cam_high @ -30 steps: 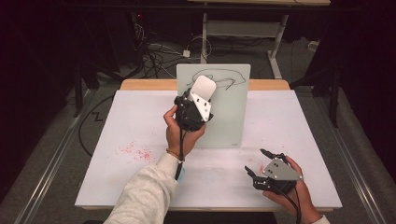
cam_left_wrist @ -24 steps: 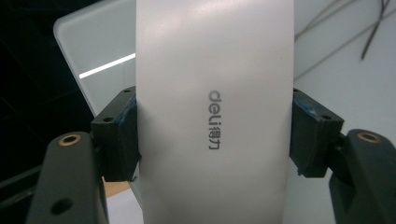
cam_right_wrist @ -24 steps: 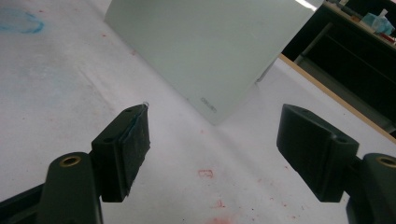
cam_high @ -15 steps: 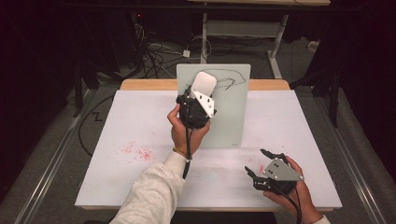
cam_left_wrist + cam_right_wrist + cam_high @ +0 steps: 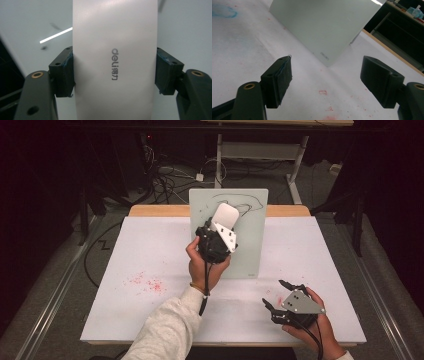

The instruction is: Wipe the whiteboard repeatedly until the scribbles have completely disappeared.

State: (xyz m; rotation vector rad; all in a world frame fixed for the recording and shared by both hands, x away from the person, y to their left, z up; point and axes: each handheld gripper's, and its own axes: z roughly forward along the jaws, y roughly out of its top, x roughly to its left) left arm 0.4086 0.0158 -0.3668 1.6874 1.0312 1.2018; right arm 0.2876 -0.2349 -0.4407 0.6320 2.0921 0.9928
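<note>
Currently, the left gripper [image 5: 216, 239] is held over the middle of the table, its 2 jaws clamped on the sides of a white eraser [image 5: 223, 216], which is marked "deli" in grey print in the left gripper view [image 5: 115, 60]. The eraser is held against a pale green-grey board [image 5: 250, 240] that lies flat on the white table cover [image 5: 150, 250], its far edge reaching the wooden table rim [image 5: 155, 210]. Dark drawn lines [image 5: 240, 200] are seen on the far part of the board, just beyond the eraser. The right gripper [image 5: 280, 301] is rested low near the front right corner of the table, well apart from the board, with its jaws spread wide and nothing between them [image 5: 327, 75]. Red smudges [image 5: 146, 282] are noted on the cover at front left, and fainter red specks [image 5: 323, 92] in the right gripper view. A blue smear [image 5: 223, 11] is also recorded there. Beyond the table, a dark room is seen, with tangled cables [image 5: 170, 175] on the grey floor and a white desk frame [image 5: 260, 151] behind.
</note>
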